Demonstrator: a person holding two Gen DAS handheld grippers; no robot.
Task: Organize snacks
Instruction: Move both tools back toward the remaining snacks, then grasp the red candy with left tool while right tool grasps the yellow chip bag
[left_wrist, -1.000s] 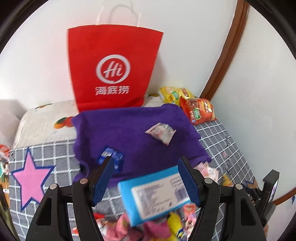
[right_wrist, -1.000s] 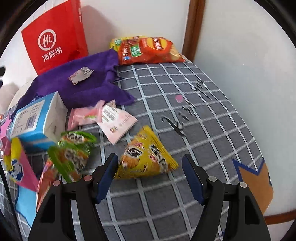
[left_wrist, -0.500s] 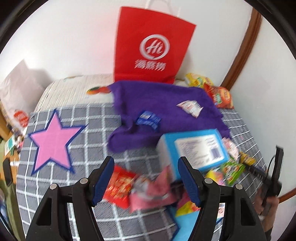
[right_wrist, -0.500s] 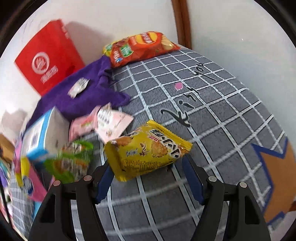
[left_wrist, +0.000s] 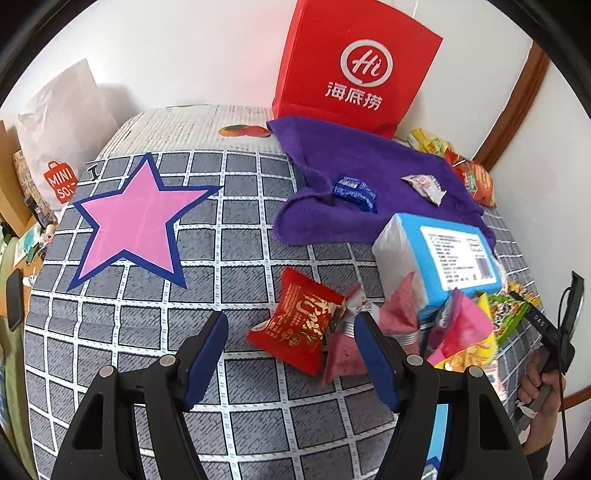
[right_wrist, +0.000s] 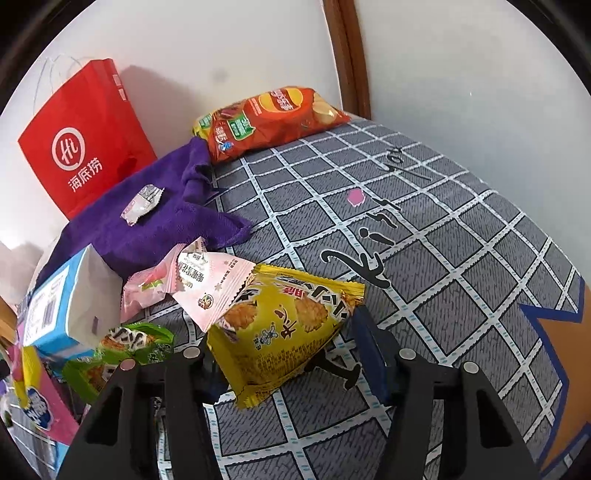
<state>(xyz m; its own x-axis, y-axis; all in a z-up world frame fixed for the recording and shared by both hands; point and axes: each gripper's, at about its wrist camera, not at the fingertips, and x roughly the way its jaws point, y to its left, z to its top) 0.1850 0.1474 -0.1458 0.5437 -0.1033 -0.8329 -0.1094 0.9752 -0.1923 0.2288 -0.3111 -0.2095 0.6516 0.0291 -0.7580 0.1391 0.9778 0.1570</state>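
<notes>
My left gripper (left_wrist: 291, 343) is open and empty, with a red snack packet (left_wrist: 301, 321) lying on the cloth between its fingers. A pink packet (left_wrist: 347, 354) lies beside its right finger. A blue box (left_wrist: 443, 254) stands to the right among several packets. My right gripper (right_wrist: 284, 350) has a yellow snack bag (right_wrist: 280, 325) between its fingers, tilted and lifted off the cloth; the jaws stand wide, so the grip is unclear. A red paper bag (left_wrist: 354, 66) stands at the back wall; it also shows in the right wrist view (right_wrist: 85, 136).
A purple towel (left_wrist: 369, 192) carries a small blue packet (left_wrist: 356, 190) and a white one (left_wrist: 424, 186). An orange chip bag (right_wrist: 273, 118) lies at the back. Pink packets (right_wrist: 199, 277) and a green packet (right_wrist: 125, 350) lie left of the right gripper. A white Miniso bag (left_wrist: 59, 136) stands far left.
My left gripper has pulled back and swung left, from the blue box to over the red packet. My right gripper has moved onto the yellow bag, which now sits raised between its fingers.
</notes>
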